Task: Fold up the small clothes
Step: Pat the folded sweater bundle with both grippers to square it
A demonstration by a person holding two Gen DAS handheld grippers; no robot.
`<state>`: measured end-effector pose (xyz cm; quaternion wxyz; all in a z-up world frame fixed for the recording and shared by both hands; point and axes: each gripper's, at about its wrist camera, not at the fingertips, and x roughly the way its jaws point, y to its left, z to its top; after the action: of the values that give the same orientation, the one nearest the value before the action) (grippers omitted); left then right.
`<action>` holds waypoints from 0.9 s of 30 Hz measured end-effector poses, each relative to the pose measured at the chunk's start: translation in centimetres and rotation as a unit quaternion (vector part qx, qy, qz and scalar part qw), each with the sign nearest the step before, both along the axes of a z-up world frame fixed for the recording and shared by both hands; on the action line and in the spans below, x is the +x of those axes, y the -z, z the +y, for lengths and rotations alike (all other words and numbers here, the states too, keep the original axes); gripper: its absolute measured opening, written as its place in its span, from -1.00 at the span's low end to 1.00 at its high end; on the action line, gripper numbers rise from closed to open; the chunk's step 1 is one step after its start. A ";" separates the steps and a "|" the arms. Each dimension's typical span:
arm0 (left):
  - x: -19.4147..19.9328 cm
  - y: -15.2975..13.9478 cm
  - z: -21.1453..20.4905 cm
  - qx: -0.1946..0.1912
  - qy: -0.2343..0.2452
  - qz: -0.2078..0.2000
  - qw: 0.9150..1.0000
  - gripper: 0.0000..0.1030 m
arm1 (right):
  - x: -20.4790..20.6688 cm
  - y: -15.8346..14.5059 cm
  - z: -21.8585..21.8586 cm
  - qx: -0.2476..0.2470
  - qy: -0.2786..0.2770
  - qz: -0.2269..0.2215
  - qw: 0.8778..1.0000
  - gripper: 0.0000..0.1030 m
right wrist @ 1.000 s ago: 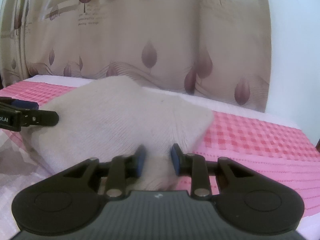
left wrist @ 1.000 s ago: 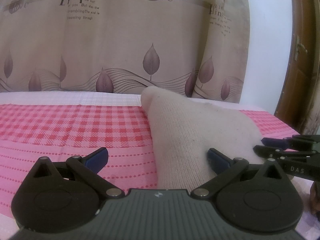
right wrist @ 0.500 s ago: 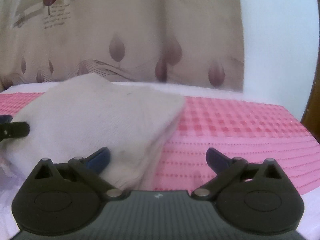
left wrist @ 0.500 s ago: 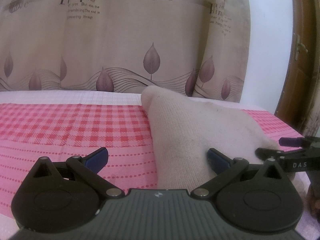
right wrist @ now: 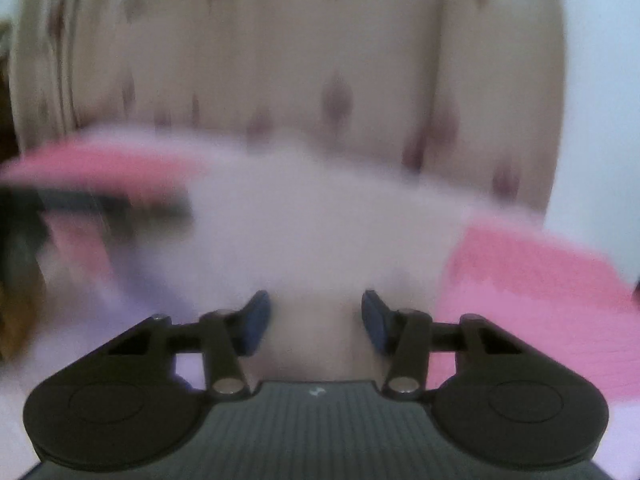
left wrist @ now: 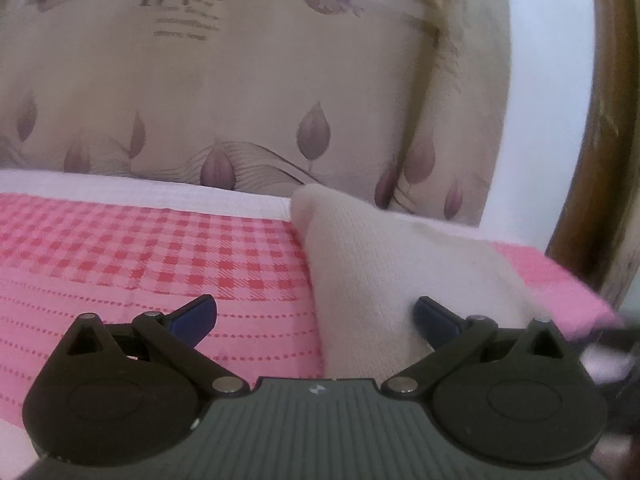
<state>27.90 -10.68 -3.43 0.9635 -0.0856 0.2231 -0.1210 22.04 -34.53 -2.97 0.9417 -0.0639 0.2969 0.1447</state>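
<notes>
While the left gripper gapes over the sock, the blurred right gripper seemingly closes around it.

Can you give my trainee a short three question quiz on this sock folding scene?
1. True or false: the cream knitted sock lies on a pink checked cloth.
2. Which stands wider open: A, left tool, or B, right tool?
3. What hangs behind the bed?

Key:
1. True.
2. A; the right tool's jaws are closing, sock fabric between them.
3. A beige leaf-print curtain.
</notes>
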 end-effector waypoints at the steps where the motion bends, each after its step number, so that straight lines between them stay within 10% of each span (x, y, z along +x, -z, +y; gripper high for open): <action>1: 0.0 0.0 0.5 -0.013 -0.005 0.003 1.000 1.00 | 0.0 0.1 -0.9 0.030 0.005 0.000 1.000 -0.05; 8: 0.8 0.4 4.8 -0.085 0.008 0.072 0.994 0.91 | 1.0 0.4 -1.8 0.054 0.000 0.012 0.998 0.01; 19: -4.6 -0.5 1.2 0.091 0.147 0.011 0.985 1.00 | 0.6 -0.3 -2.2 0.079 -0.008 0.016 0.997 0.13; 22: -4.3 -0.3 -1.9 0.166 0.115 0.000 0.979 1.00 | 0.6 -0.3 -2.1 0.079 -0.008 0.016 0.997 0.14; 27: 0.0 0.5 -3.6 0.184 0.033 0.064 0.980 1.00 | 0.6 -0.3 -2.2 0.079 -0.008 0.014 0.997 0.15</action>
<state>27.88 -14.28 -3.96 0.9419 0.0933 0.3057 -0.1033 22.61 -36.68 -2.68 0.9384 0.0101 0.2971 0.1761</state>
